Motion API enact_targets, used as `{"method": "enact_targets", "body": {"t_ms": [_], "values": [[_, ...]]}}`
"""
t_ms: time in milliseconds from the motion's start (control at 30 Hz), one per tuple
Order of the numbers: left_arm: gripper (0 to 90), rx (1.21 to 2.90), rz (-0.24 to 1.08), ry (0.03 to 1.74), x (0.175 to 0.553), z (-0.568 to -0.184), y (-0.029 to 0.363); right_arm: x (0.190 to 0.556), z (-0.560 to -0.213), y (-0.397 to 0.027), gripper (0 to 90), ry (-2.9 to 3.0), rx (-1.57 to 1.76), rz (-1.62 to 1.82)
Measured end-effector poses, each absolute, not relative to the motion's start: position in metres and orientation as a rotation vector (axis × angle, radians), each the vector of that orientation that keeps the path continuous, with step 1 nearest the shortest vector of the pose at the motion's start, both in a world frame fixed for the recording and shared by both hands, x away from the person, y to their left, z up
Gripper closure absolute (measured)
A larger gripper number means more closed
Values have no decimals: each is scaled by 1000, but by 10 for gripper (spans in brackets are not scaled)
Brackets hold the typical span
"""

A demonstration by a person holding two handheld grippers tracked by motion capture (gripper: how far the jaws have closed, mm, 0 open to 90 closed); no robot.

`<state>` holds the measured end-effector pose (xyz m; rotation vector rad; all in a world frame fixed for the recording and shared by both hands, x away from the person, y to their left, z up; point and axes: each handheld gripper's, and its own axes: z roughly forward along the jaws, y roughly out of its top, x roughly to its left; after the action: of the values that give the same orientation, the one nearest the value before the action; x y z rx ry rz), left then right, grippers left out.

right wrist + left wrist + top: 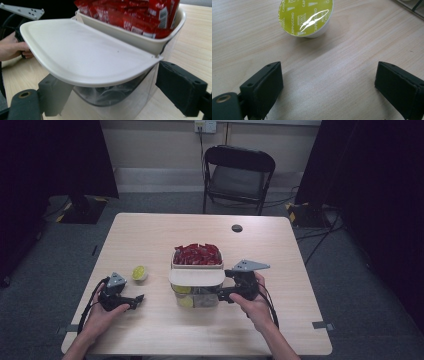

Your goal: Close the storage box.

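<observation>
— Wood table [150, 330] on grey carpet, folding chair [238, 176] behind it, dark curtains either side. How do the tongs stand?

— Left gripper [137, 300] sits low on the near left of the table in the person's left hand [102, 312]. In the left gripper view its jaws are spread wide with bare wood between them; they hold nothing and touch nothing.

— And the pod?

— Pod [306, 17] lies on the table ahead of those jaws, a bit toward the left one, well clear of both. It is tipped so its yellow-green foil lid faces the camera. In the high view it is just beyond the left gripper, between it and the dispenser [196, 292].

— Right one?

— Right gripper [223, 285], in the right hand [255, 307], is up against the dispenser's right side. In the right gripper view its jaws are wide, one on each side of the clear lower bin, under the white shelf [82, 57]. Whether the pads touch the plastic I cannot tell; it is not clamped.

— Contents?

— Upper white tub [140, 37] is heaped with red sachets [130, 15]. The clear bin below holds round pods, two yellow-green ones seen from above.

— Any writing?

— "CAPPUCCINO" repeated round the pod's foil, with smaller print in the middle too glared to read surely. White print on the sachets is illegible.
</observation>
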<state>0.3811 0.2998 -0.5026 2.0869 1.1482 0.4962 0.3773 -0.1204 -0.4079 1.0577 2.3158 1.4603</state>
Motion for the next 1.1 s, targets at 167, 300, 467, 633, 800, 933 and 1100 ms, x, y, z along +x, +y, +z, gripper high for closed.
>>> {"method": "enact_targets", "body": {"t_ms": [167,300,467,633,800,933,1100], "values": [[75,2087,496,1148,381,-503,300,373,-418,-126,149,2339,1072,1427],[75,2087,496,1148,381,-503,300,371,-424,-131,149,2355,1083,1413],[76,2086,496,1148,381,-503,300,370,-429,-130,155,2374,1077,1410],[76,2087,496,1148,381,-503,300,369,-433,-127,154,2400,1062,1402],[76,2087,496,1149,381,-503,300,368,-438,-127,148,2403,1079,1377],[76,2088,497,1147,381,-503,300,367,-442,-128,154,2402,1092,1355],[75,2089,497,1146,381,-503,300,366,-443,-133,153,2392,1106,1349]]}}
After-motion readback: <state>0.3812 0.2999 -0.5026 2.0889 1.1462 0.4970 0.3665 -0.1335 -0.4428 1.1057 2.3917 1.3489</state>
